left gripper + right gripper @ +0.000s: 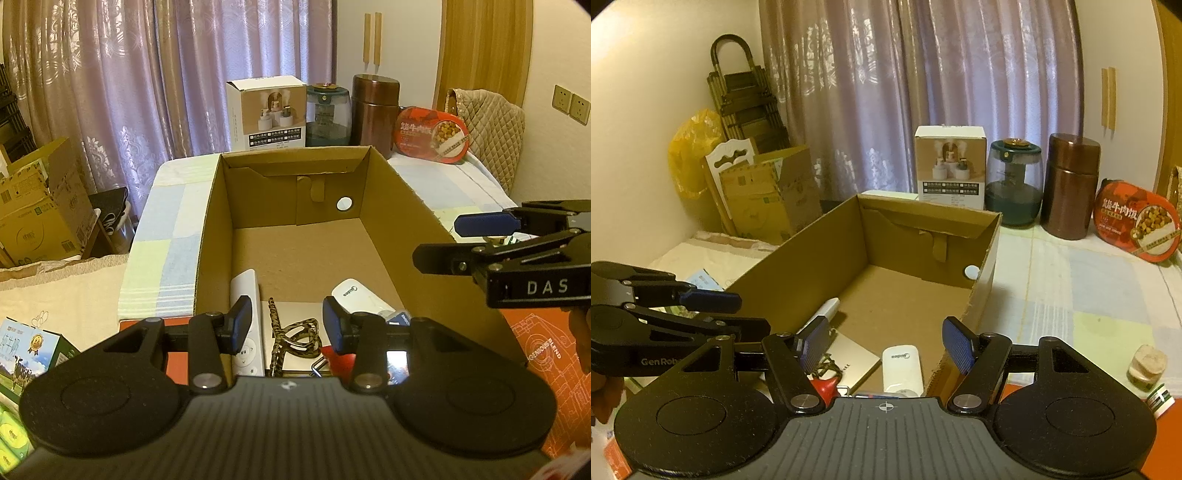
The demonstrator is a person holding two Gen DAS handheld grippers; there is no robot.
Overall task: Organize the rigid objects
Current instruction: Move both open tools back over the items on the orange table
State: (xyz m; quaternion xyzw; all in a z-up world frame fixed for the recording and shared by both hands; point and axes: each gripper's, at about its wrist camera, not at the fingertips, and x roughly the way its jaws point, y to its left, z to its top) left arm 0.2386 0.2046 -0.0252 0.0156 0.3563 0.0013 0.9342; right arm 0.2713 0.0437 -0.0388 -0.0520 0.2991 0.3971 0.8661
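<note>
An open cardboard box (218, 221) stands on the bed in front of both grippers. At its near end lie a long white remote (246, 295), a white Midea remote (354, 295), a flat gold box (295, 314) and a patterned cord (295, 332). My left gripper (287, 328) hovers over the box's near edge, its blue pads apart with nothing between them. My right gripper (886, 345) hangs above the same near end, jaws wider, also empty. Each gripper shows in the other's view: the right gripper (439, 240) to the right, the left gripper (753, 314) to the left.
Behind the box stand a white product carton (266, 110), a teal glass jar (327, 114), a brown canister (375, 110) and a red food bowl (432, 134). An orange box (546, 354) lies at the right, a milk carton (22, 354) at the left. A small capped jar (1147, 365) sits on the striped cover.
</note>
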